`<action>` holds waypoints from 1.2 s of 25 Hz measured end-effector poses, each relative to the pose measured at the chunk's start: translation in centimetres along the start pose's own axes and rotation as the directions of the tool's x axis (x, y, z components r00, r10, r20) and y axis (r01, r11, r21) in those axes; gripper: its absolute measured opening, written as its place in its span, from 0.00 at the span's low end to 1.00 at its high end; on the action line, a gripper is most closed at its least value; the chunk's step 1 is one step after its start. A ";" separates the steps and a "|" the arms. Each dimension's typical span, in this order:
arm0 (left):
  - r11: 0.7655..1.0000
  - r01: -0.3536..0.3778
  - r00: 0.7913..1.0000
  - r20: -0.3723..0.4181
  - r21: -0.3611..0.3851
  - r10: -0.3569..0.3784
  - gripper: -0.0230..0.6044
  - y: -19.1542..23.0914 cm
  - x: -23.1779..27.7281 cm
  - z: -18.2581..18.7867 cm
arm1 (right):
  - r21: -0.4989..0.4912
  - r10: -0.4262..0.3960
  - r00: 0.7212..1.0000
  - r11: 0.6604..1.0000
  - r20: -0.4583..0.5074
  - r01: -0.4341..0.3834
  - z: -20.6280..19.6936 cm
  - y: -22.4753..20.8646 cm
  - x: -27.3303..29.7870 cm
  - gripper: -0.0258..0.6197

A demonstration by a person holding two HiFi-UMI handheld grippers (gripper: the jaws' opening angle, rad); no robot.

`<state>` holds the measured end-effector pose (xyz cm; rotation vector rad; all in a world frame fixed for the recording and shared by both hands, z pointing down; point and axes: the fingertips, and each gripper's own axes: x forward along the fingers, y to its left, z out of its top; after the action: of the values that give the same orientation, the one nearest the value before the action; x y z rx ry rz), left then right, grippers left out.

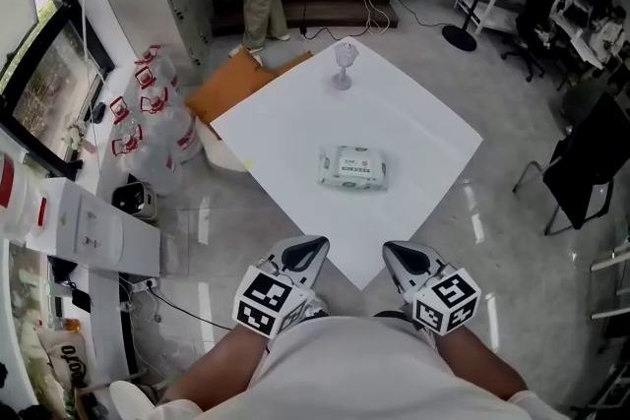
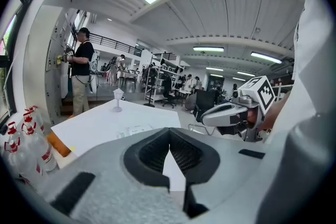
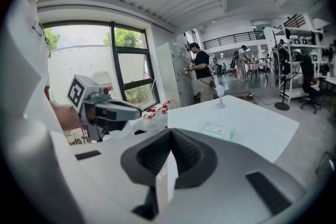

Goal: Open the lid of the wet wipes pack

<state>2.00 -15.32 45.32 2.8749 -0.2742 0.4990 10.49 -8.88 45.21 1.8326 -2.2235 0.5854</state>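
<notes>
1. Grey left claw point(image 1: 307, 251) and right claw point(image 1: 404, 256) hung side by side just short of the white surface's point(image 1: 295, 123) near corner, each with jaws together on nothing.
2. Wet wipes pack point(image 1: 352, 167) lay flat mid-surface, well apart from both.
3. Clear stemmed glass point(image 1: 343, 66) stood upright near the far corner.

White shirt point(image 1: 364, 364), grey left claw point(image 1: 312, 245), grey right claw point(image 1: 394, 251), black-and-white marker cubes point(image 1: 268, 300)
</notes>
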 end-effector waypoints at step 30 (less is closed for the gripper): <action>0.948 -0.275 0.960 -0.006 -0.162 0.278 0.05 5.0 2.3 -0.8 | -0.208 0.185 0.976 0.956 -0.113 -0.205 2.7 -6.3 7.7 0.05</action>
<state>2.74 -20.31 47.73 2.6951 -0.6957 0.4741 15.29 -17.85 46.95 1.4621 -2.3181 0.4284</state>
